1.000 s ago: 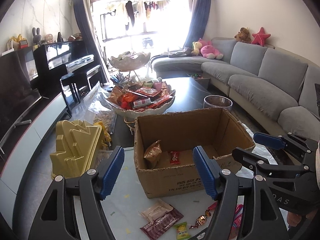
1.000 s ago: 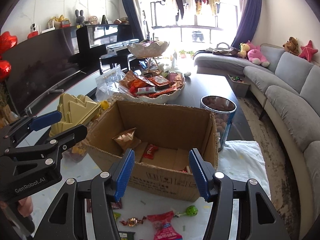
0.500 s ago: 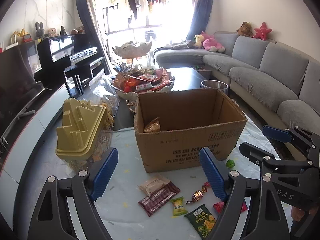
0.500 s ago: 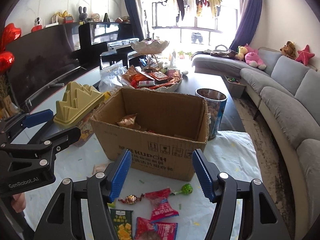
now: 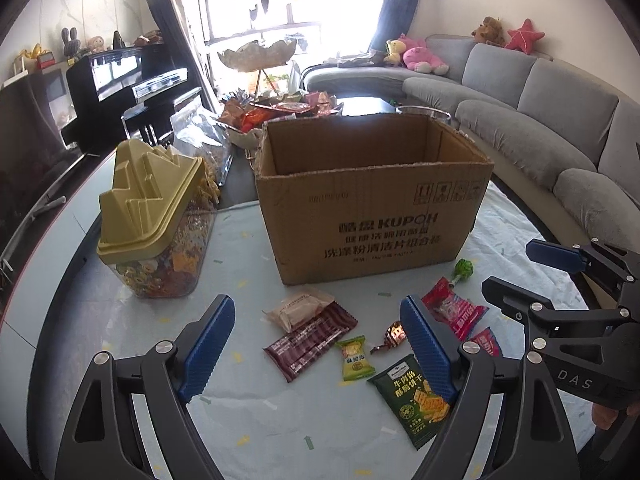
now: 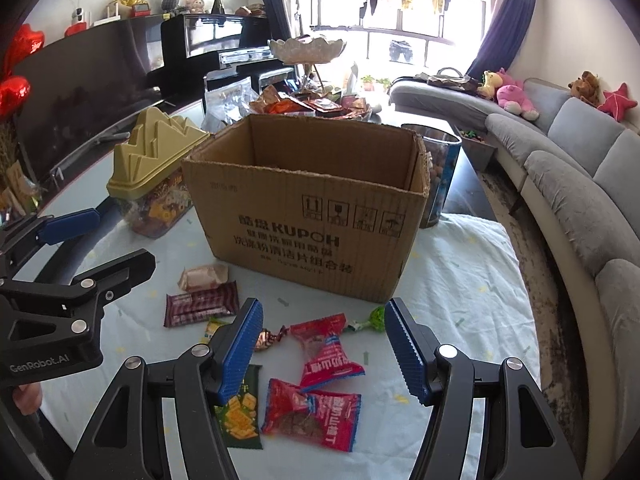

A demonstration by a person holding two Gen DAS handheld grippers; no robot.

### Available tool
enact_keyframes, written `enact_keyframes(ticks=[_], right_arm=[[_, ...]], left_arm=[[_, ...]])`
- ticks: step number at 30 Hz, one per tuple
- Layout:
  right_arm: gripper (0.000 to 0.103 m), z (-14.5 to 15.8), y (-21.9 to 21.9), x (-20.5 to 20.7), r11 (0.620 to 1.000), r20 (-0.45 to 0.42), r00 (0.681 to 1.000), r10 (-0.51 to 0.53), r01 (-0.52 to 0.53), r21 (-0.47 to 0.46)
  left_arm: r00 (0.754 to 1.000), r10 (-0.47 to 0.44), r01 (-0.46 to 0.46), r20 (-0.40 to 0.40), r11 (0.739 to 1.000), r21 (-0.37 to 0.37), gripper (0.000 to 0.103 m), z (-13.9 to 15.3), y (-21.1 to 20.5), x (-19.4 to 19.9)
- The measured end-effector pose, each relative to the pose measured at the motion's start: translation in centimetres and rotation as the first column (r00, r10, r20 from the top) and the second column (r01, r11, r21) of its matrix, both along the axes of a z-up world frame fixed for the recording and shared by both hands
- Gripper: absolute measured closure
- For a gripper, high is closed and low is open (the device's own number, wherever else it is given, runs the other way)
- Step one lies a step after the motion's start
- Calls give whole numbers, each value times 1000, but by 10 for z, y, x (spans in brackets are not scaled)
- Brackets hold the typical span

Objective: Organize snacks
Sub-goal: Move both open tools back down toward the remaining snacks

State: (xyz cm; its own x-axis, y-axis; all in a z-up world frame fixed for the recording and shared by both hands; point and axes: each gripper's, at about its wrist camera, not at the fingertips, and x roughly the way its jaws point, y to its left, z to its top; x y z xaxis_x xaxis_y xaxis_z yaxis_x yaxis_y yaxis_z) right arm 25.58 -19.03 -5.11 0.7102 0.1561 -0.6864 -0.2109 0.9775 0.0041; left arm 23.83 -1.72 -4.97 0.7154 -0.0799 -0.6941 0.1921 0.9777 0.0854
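Two hand-held grippers hover over a cloth-covered table [image 5: 248, 420] strewn with wrapped snacks; the left gripper [image 5: 318, 350], filling the bottom of its own view, has its blue-padded fingers [image 5: 208, 344] spread wide and empty, a dark red bar packet [image 5: 310, 340] and a small yellow-green packet [image 5: 354, 358] lying on the cloth between them; the right gripper [image 6: 322, 350], at the bottom of its view, is likewise released and grasps nothing, with a red triangular packet [image 6: 330, 350] and a foil-wrapped candy [image 6: 266, 338] between its fingers and a flat red packet [image 6: 312, 414] just below; a green cracker packet [image 5: 416, 396] lies at lower centre-right of the left view, partly behind the right-hand finger; a green lollipop [image 5: 464, 269] rests near the lower right corner of an open cardboard box [image 5: 372, 208] standing at centre frame, behind the loose snacks; a beige packet [image 5: 298, 308] overlaps the top of the dark red bar; at left of centre stands a clear container with a yellow peaked lid [image 5: 148, 196]; a tiered dish heaped with snacks [image 6: 312, 106] sits behind the box at upper centre; a grey sofa [image 6: 580, 168] curves along the right edge
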Motion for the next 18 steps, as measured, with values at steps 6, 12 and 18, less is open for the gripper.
enact_keyframes(ticks=[6, 12, 18], right_arm=[[39, -22, 0, -1, 1000, -52, 999, 2, -3, -16], [39, -44, 0, 0, 999, -109, 994, 7, -11, -32], [39, -59, 3, 9, 998, -155, 988, 12, -21, -57]], left_arm=[[998, 1, -2, -68, 1000, -14, 18, -25, 1, -2], [992, 1, -3, -127, 1000, -18, 18, -49, 2, 1], [984, 8, -10, -180, 1000, -12, 18, -70, 3, 11]])
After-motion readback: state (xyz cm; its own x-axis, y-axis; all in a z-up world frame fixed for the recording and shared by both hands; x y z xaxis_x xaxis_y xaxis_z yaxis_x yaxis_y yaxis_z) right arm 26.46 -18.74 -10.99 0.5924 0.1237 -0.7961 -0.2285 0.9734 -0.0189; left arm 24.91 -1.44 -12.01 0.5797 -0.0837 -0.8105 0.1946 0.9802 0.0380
